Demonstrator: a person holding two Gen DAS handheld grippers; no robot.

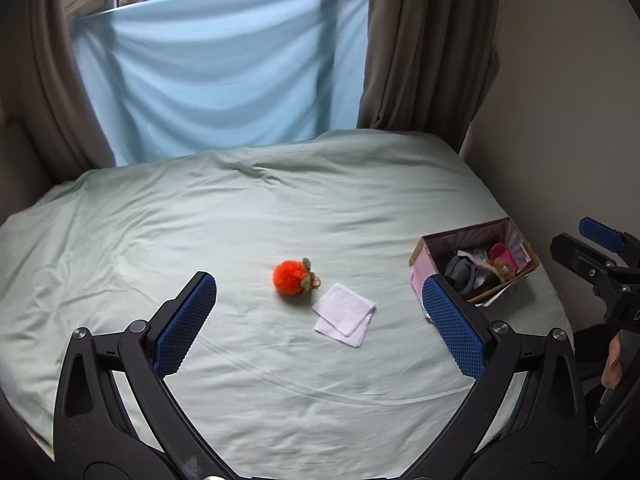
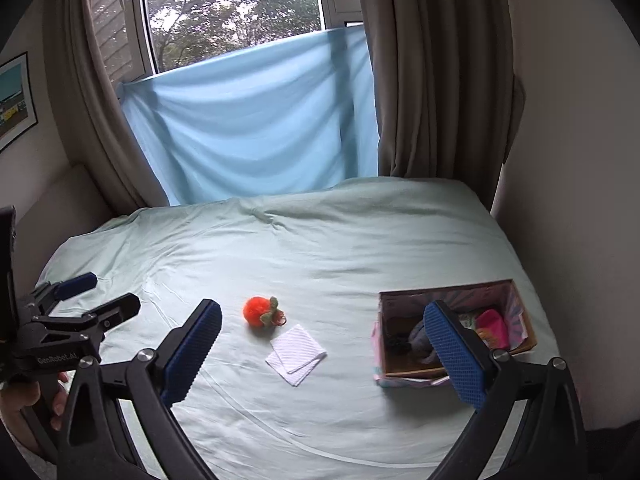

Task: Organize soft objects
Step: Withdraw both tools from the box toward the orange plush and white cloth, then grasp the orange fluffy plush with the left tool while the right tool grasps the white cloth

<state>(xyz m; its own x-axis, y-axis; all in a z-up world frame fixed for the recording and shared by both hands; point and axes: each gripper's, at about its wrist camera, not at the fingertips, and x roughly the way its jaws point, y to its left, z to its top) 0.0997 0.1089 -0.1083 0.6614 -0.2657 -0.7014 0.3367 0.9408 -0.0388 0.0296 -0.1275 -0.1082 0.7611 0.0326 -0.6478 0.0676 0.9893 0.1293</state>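
An orange fuzzy pom-pom toy with a green leaf lies on the pale green bed sheet; it also shows in the right wrist view. A folded white cloth lies just right of it, also seen from the right wrist. A cardboard box holding several soft items stands at the bed's right side, also in the right wrist view. My left gripper is open and empty, above the toy and cloth. My right gripper is open and empty, its right finger in front of the box.
A light blue sheet hangs across the window between brown curtains. A wall runs along the bed's right edge, close to the box. The left gripper shows in the right wrist view; the right one shows at the left wrist view's edge.
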